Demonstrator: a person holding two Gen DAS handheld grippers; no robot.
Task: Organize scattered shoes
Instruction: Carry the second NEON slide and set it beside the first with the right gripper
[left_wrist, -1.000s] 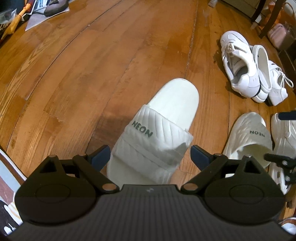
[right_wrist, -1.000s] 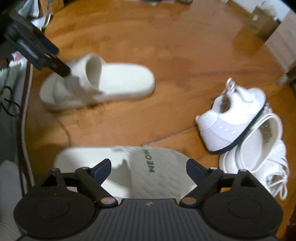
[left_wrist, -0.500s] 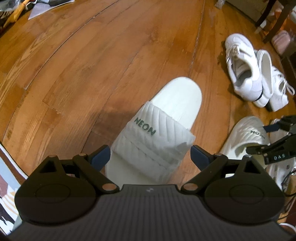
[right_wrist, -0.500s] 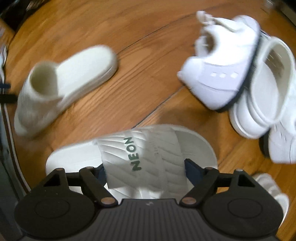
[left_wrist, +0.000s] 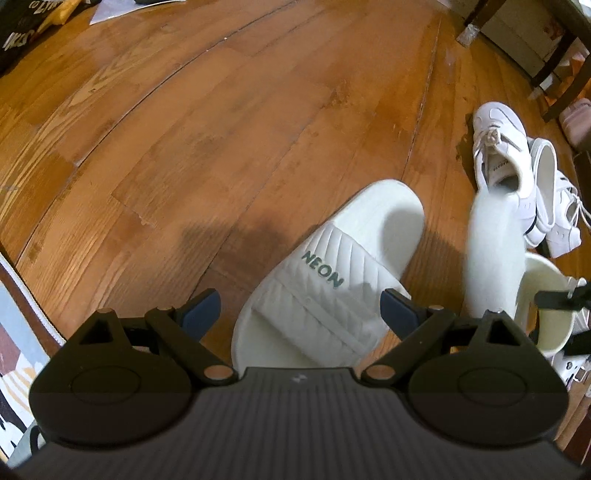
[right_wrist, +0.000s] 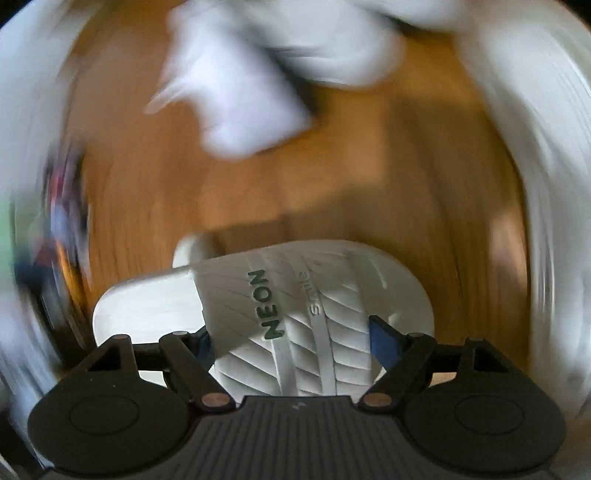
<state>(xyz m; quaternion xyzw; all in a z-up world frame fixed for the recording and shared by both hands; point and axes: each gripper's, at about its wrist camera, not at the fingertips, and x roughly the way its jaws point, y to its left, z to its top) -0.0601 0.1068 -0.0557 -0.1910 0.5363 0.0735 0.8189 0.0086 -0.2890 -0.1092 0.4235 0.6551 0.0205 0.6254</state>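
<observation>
**Right gripper clamped on one NEON slide; left gripper open over its mate**

Right gripper: jaws closed onto the ribbed strap of a white NEON slide. Blue pads press both edges of the strap, the left pad partly hidden behind it. The jaws closed in somewhat within the last second and have since held steady, with the strap between them. The slide lies crosswise to the fingers, strap lettering reading sideways. Everything beyond it in the right wrist view is motion-smeared: wooden floor and white blurred shapes near the top and right edge, not identifiable from that view.

Left gripper: jaws spread wide, nothing gripped. Blue fingertips stand on either side of the second NEON slide, which rests flat on the plank floor, toe pointing up and right in the picture. Pads appear clear of it.

Outward, left wrist view: to the right of that slide, a blurred white shape stands on end; it is probably the slide in the right gripper, but too smeared to confirm. Behind it, a pair of white lace-up sneakers, one lying against the other. At the right edge, a cream clog, partly hidden. At lower left, a patterned rug.
</observation>
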